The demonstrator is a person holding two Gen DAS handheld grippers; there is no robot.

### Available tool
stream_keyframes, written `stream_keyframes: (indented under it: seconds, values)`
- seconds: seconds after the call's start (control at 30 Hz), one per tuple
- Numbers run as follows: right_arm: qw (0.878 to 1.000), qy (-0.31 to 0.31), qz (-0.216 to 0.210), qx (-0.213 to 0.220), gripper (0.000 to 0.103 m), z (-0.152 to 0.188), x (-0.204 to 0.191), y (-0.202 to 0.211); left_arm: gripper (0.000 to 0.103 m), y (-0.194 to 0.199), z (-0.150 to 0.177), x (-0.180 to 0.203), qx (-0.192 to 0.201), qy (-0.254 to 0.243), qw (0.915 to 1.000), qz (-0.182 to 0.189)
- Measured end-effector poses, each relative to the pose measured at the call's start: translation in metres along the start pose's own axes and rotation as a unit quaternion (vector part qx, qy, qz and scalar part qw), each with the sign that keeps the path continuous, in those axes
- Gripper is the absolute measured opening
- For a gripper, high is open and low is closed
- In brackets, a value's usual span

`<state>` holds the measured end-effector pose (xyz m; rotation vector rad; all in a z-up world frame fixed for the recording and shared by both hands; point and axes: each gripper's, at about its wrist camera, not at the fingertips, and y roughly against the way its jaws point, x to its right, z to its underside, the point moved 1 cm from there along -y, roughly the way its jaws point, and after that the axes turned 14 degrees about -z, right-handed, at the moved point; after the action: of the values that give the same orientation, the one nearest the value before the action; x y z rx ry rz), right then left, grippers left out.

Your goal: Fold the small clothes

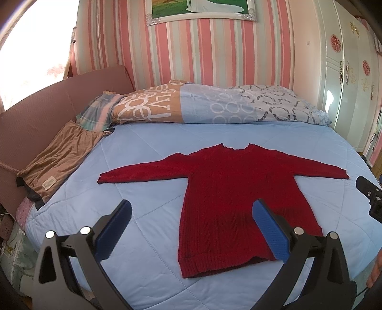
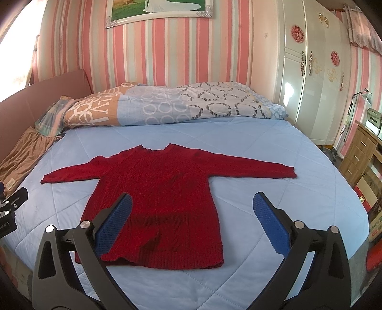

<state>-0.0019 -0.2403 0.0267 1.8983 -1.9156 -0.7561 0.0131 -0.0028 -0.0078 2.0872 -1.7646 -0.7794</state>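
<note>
The bed (image 1: 148, 152) fills both views, covered by a pale blue quilted spread, with a pinkish headboard (image 1: 47, 107) along its left side. Behind it rises a wall of pink, white and grey stripes (image 2: 167, 47), and to the right stands a white wardrobe (image 2: 308, 78) with gold handles and red round decorations. Across the far edge of the bed lies a rolled duvet (image 1: 214, 105), blue with ring patterns and an orange panel with white letters.

And there in the middle of the bed is the red knitted sweater (image 2: 155, 190), laid flat, hem toward the cameras, neck toward the duvet, both sleeves stretched straight out to the sides. No fold in it yet.

On the left part of the bed, by the headboard, rests a brown garment (image 1: 59, 157), well apart from the sweater's left cuff. A framed picture (image 1: 200, 12) hangs on the striped wall above, and a wooden drawer unit (image 2: 360, 152) shows at the right edge of the right wrist view.

Left tongs (image 1: 192, 232) are spread wide, gripping nothing, hovering above the sweater's lower left edge. Right tongs (image 2: 192, 226) are spread wide too, empty, over the sweater's lower right side, blue pads (image 2: 269, 221) facing inward.
</note>
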Motion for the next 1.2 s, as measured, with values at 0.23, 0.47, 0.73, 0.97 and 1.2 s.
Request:
stream_keyframes:
  seconds: [0.23, 0.47, 0.73, 0.97, 1.2]
  values:
    - [1.000, 0.000, 0.000, -0.001, 0.100, 0.000, 0.000, -0.001, 0.101, -0.001, 0.000, 0.000, 0.000, 0.000, 1.0000, -0.001]
    - [1.000, -0.002, -0.001, -0.003, 0.100, 0.003, 0.000, -0.004, 0.101, -0.001, 0.002, 0.000, -0.001, 0.000, 1.0000, 0.001]
    - [1.000, -0.003, -0.004, -0.009, 0.100, 0.012, -0.001, -0.015, 0.101, -0.006, 0.004, -0.001, -0.008, 0.002, 1.0000, -0.001]
    - [1.000, 0.001, -0.008, -0.028, 0.100, 0.011, -0.008, -0.043, 0.101, -0.034, 0.003, -0.001, -0.030, -0.001, 0.9995, -0.004]
    - [0.999, 0.009, -0.012, -0.039, 0.100, 0.004, -0.014, -0.065, 0.101, -0.056, -0.001, -0.005, -0.033, -0.003, 0.9994, -0.012]
